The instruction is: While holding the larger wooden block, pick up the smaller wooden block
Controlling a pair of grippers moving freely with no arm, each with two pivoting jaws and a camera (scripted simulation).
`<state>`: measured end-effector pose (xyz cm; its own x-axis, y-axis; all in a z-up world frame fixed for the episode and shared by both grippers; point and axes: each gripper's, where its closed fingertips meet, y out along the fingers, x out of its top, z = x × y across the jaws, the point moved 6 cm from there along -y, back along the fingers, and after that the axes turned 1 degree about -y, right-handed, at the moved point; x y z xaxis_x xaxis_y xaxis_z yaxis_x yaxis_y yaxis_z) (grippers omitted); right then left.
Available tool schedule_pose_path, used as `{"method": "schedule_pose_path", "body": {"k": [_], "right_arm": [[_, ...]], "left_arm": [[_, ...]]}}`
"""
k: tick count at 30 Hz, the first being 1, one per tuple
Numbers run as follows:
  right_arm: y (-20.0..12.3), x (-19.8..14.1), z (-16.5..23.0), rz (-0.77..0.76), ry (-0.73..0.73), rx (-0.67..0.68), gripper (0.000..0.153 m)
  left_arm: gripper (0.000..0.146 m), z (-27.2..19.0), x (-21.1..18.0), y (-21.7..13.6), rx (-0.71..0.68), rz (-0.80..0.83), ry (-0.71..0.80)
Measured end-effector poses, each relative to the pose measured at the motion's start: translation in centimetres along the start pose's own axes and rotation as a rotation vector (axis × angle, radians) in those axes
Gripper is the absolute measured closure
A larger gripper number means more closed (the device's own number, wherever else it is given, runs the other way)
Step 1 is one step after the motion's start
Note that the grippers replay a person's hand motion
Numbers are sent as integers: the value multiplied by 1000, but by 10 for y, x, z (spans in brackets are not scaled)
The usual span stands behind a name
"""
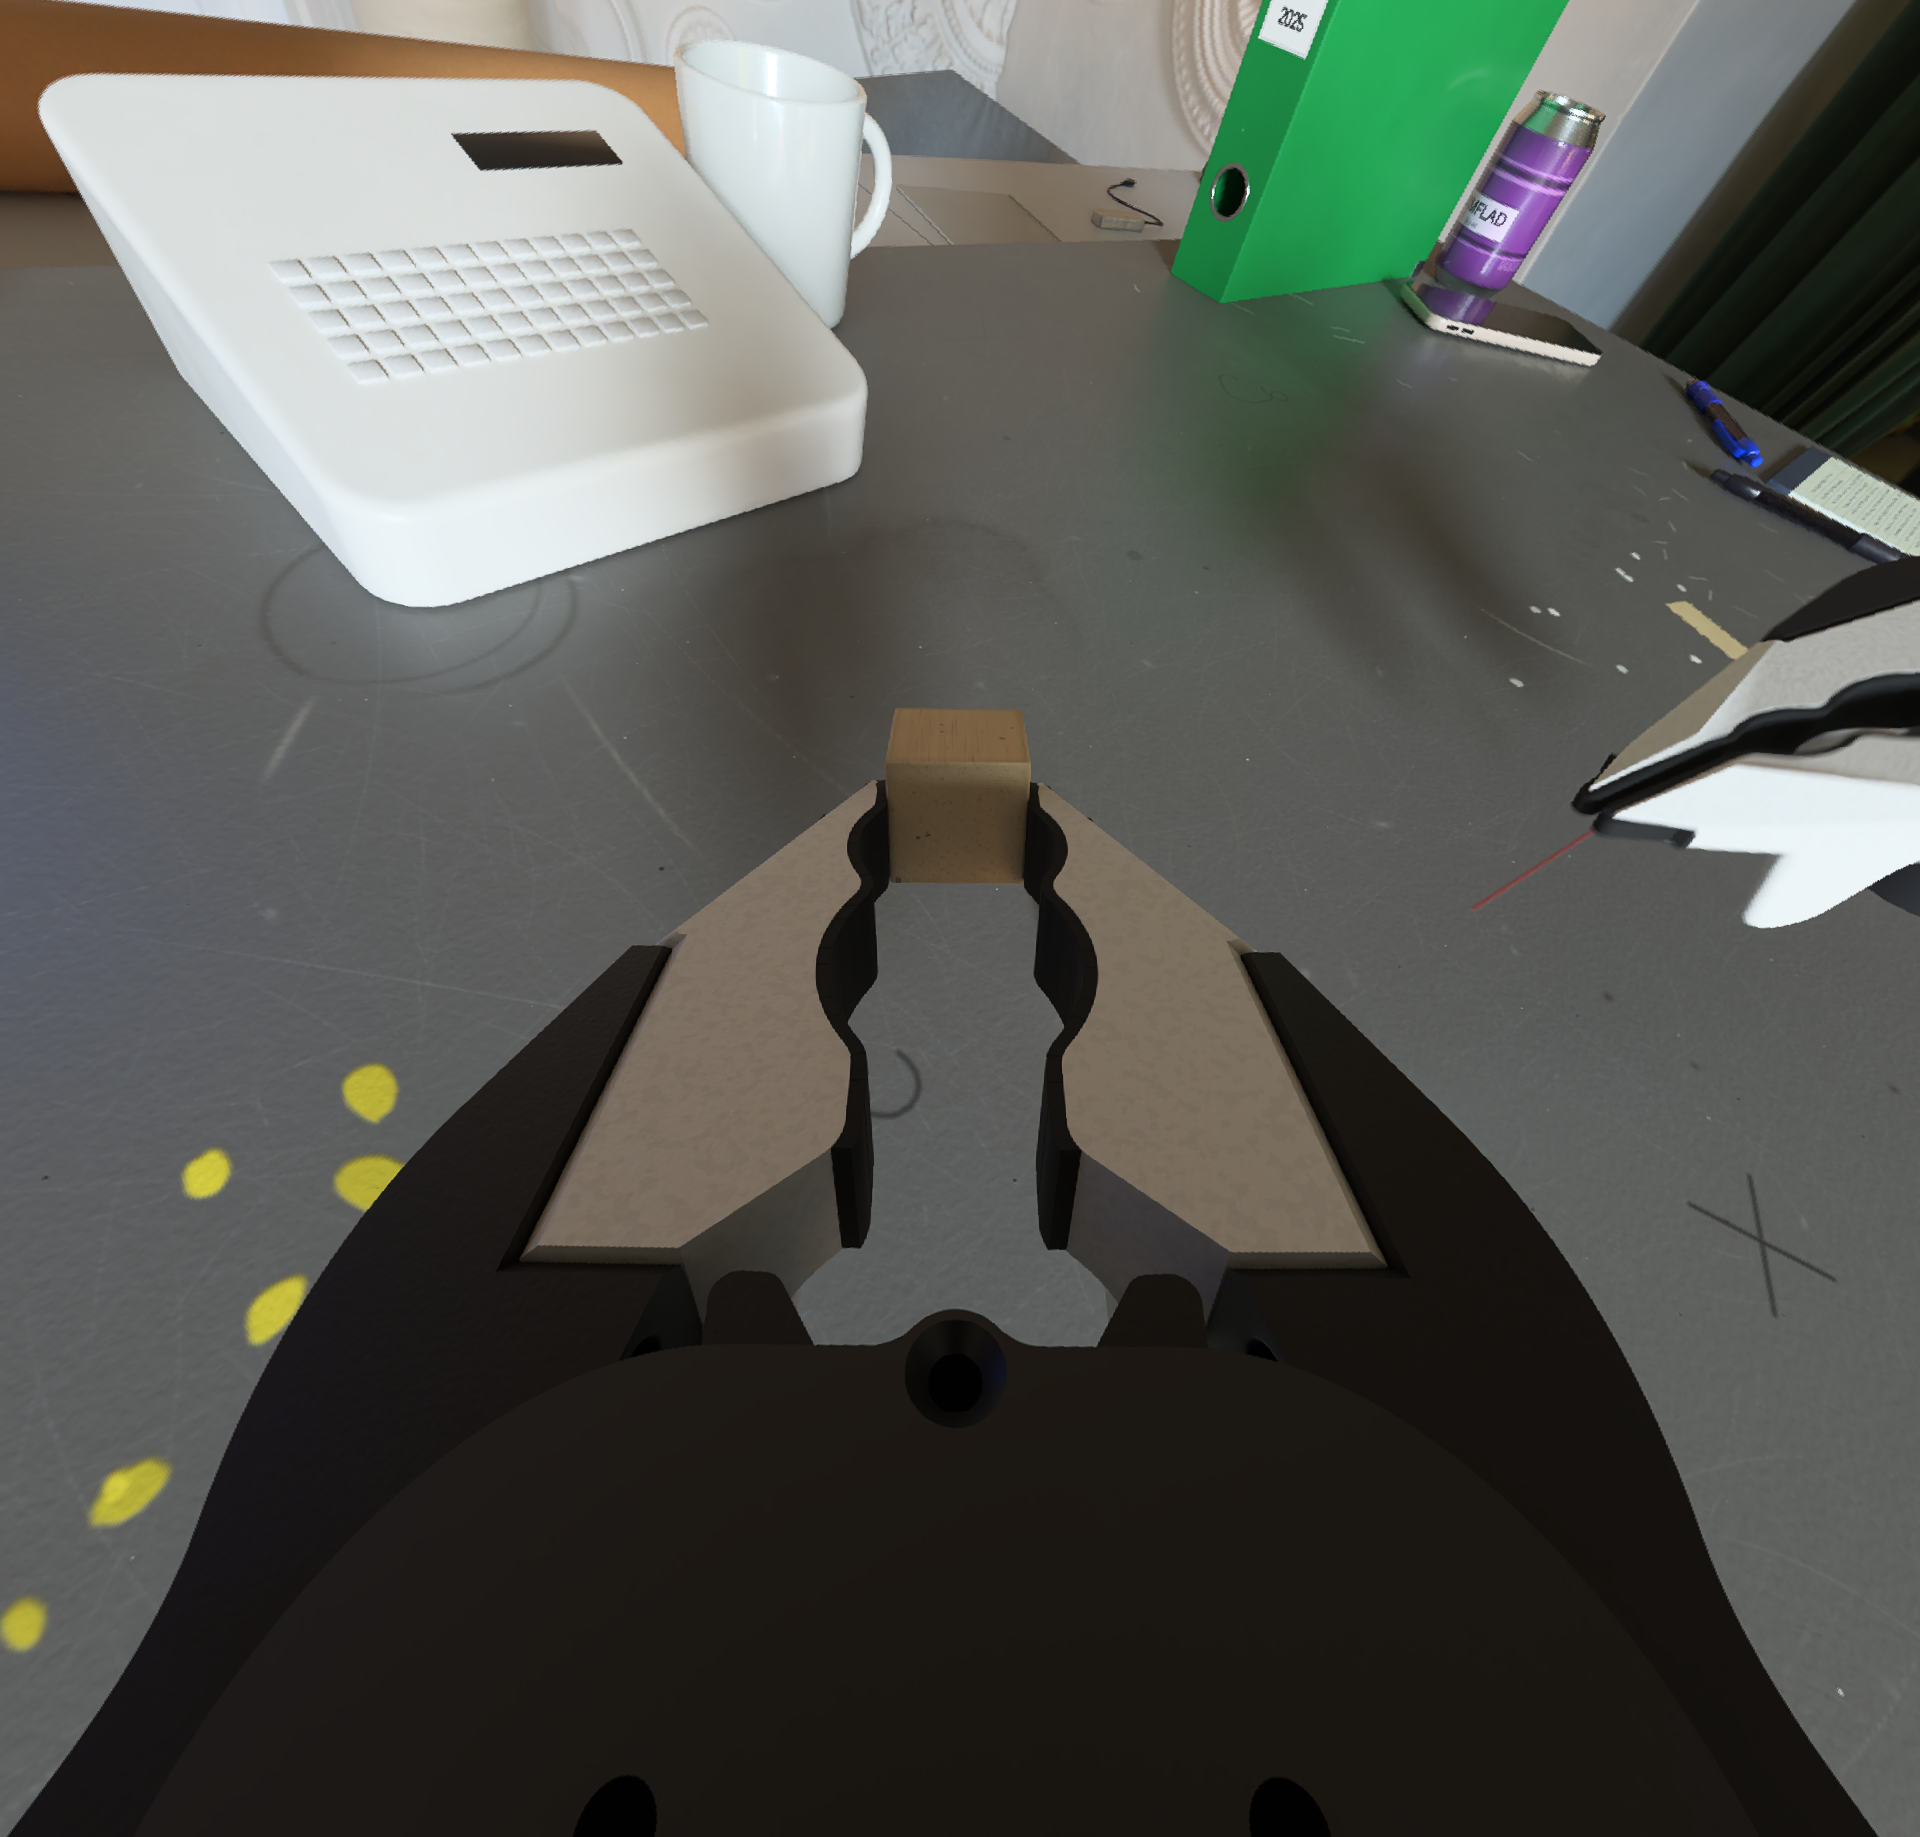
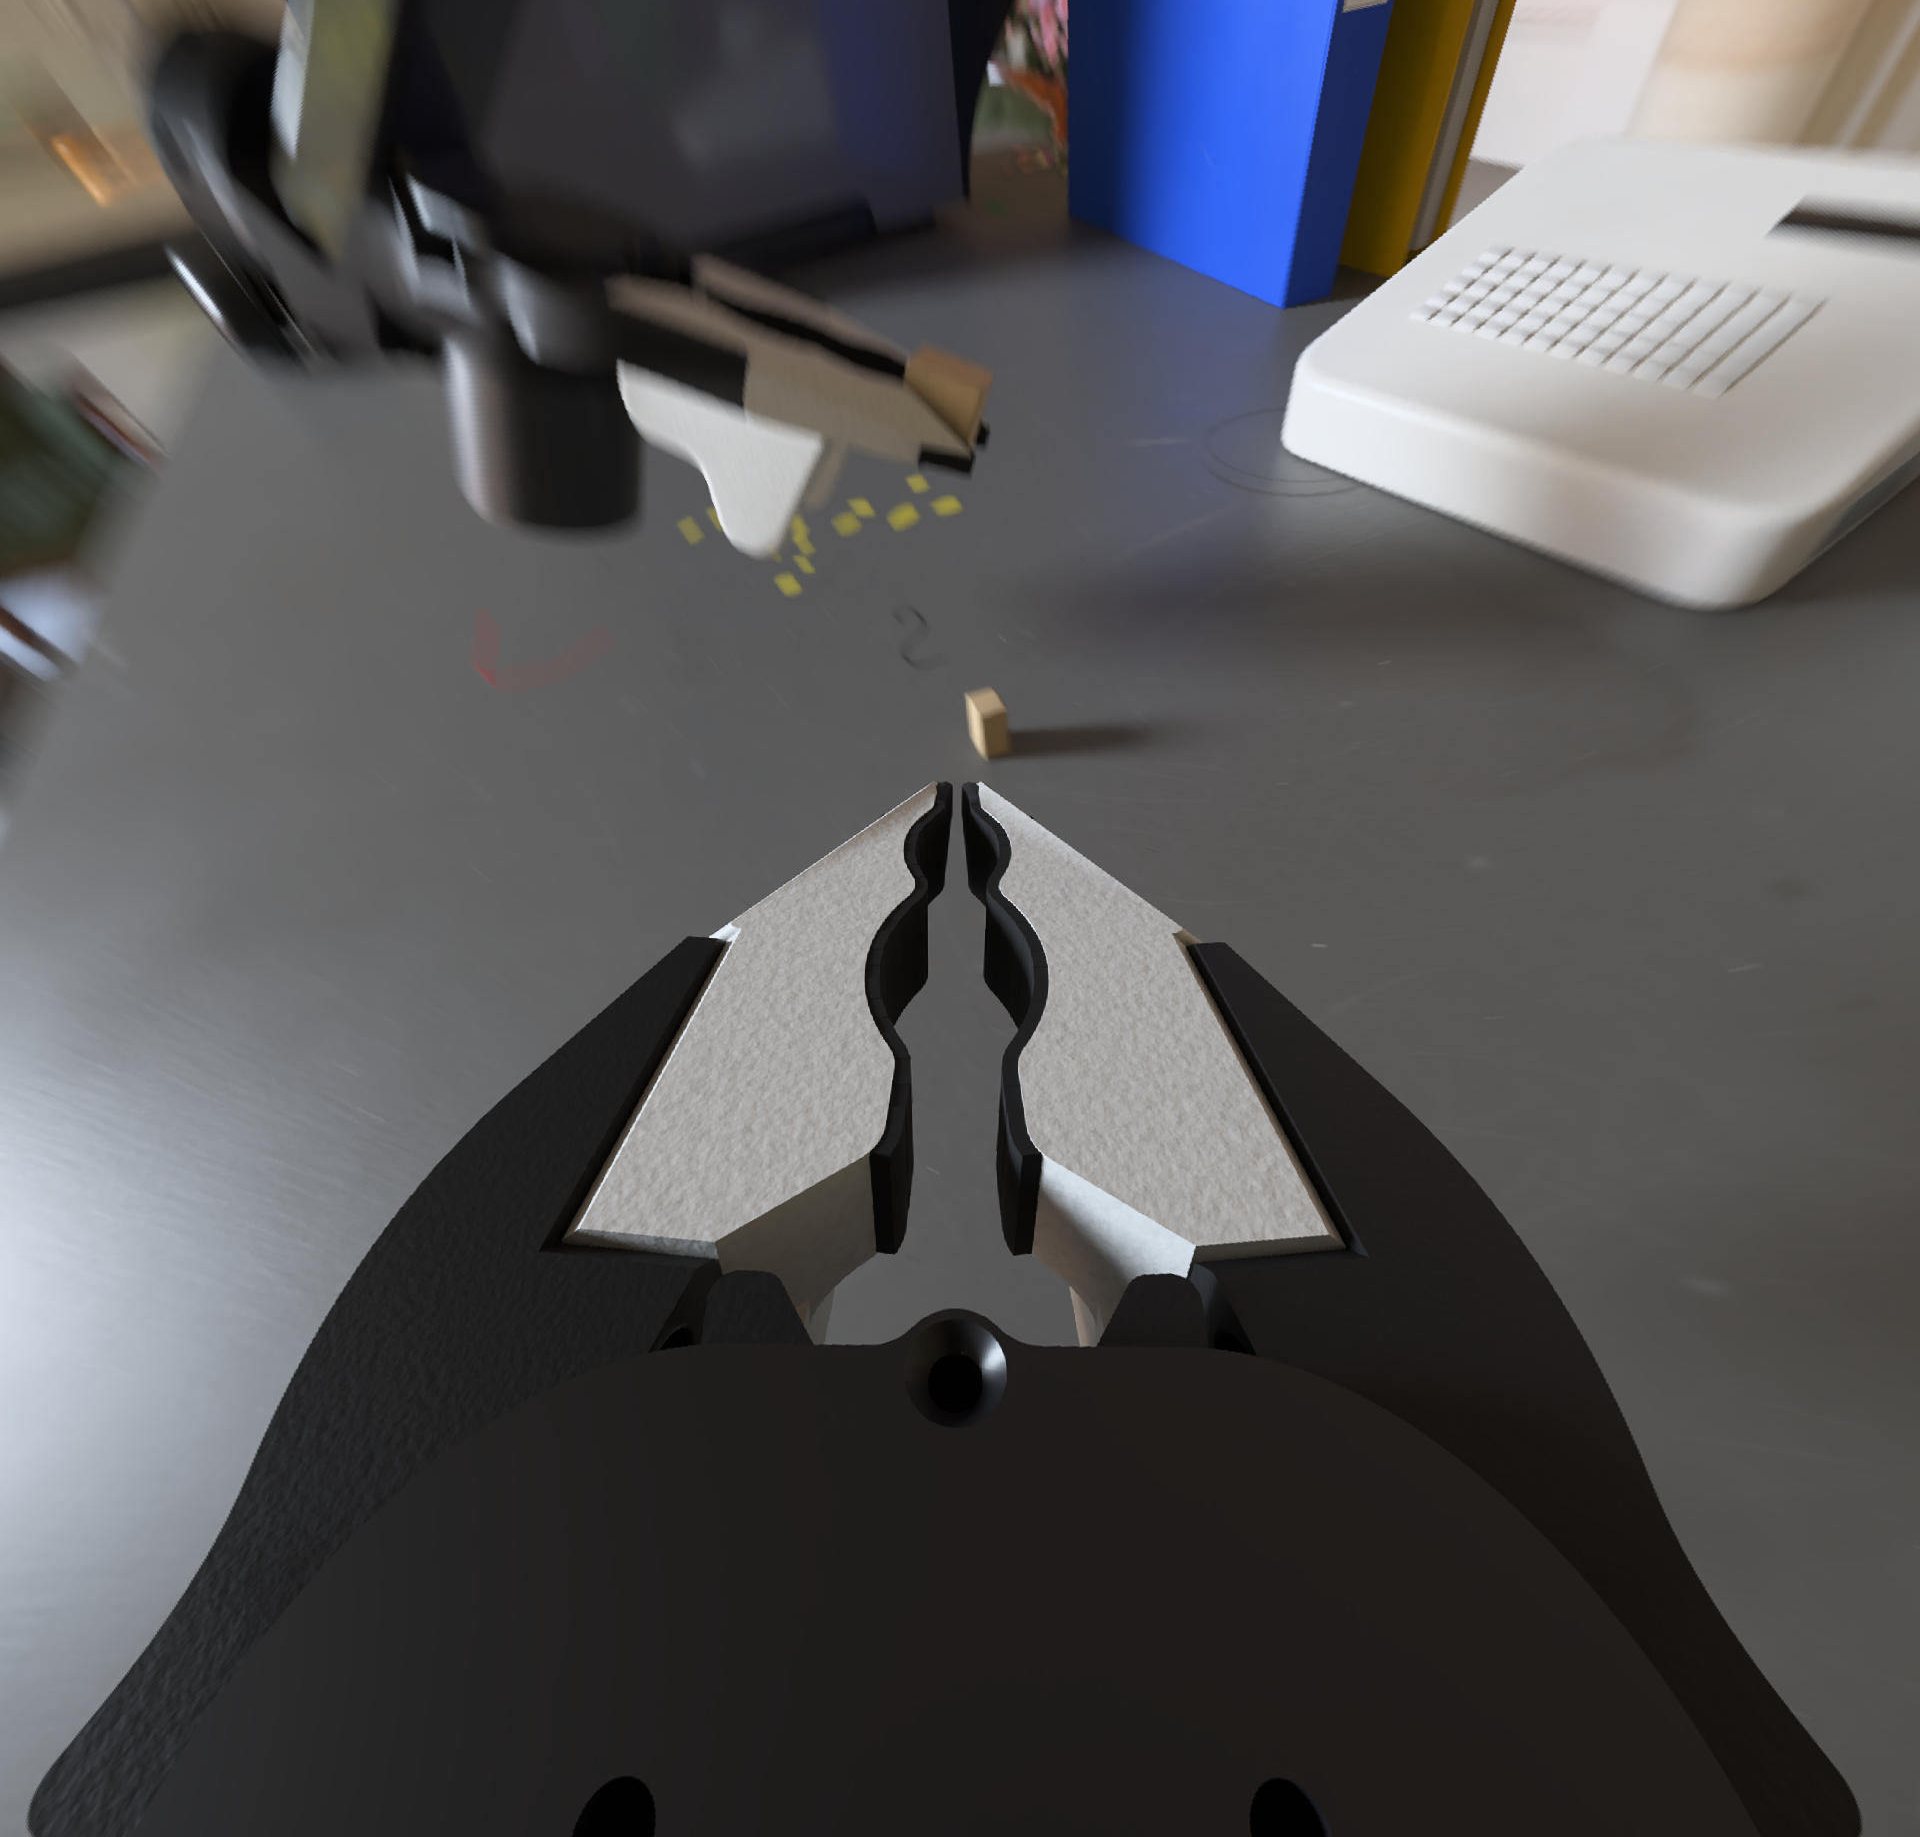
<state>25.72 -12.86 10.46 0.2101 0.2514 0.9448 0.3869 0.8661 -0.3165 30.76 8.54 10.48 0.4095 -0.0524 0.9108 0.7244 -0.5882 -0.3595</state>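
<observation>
The left gripper [image 1: 958, 831] pinches the larger wooden block [image 1: 957, 800] between its fingertips, one pad pressed against each side face, and the block is held above the grey tabletop [image 1: 1299, 956]. In the right wrist view the same gripper [image 2: 961, 416] shows farther off at upper left, blurred, with the tan block [image 2: 951, 382] at its tip, clear of the surface.

The right gripper [image 2: 956, 792] has its fingers drawn nearly together, only a thin slit between the tips, and nothing between them. The smaller wooden block [image 2: 986, 720] stands on the tabletop [image 2: 1351, 956] just beyond those tips and slightly to their right, apart from them, casting a shadow to the right. In the left wrist view the right gripper [image 1: 1590, 800] enters from the right edge, its tip pointing left and well apart from the held block.

A white device with a grid of square keys [image 1: 468, 312] lies on the table at upper left, a white mug [image 1: 779, 177] behind it. A green binder [image 1: 1382, 104] stands at upper right beside a purple can [image 1: 1522, 198], which rests on a phone [image 1: 1507, 327]. Blue [image 1: 1725, 423] and dark pens [image 1: 1797, 518] lie at the far right edge. Yellow paint spots [image 1: 369, 1091] dot the table at lower left. The right wrist view shows a blue binder [image 2: 1216, 94] with a yellow one [image 2: 1444, 73] beside it.
</observation>
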Motion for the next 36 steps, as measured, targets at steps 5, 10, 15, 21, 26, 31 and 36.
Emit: {"method": "schedule_pose_path", "body": {"k": [5,10,15,21,26,31,36], "right_arm": [[-6,4,-17,-173,490,216,146],[-9,3,-24,-178,497,140,146],[-10,2,-28,-225,642,212,150],[-13,3,-30,-208,639,184,153],[-13,2,-29,-207,659,206,153],[-10,-6,-33,-185,780,191,149],[-13,-1,-34,-22,501,-105,120]], "left_arm": [[121,0,0,0,-5,0,-9],[121,0,-1,0,-7,5,-13],[121,-1,-2,2,-12,9,-25],[121,0,-2,1,-9,8,-25],[121,-1,-2,2,-11,12,-23],[121,1,-2,2,-10,10,-26],[121,2,-2,1,-14,9,-32]]}}
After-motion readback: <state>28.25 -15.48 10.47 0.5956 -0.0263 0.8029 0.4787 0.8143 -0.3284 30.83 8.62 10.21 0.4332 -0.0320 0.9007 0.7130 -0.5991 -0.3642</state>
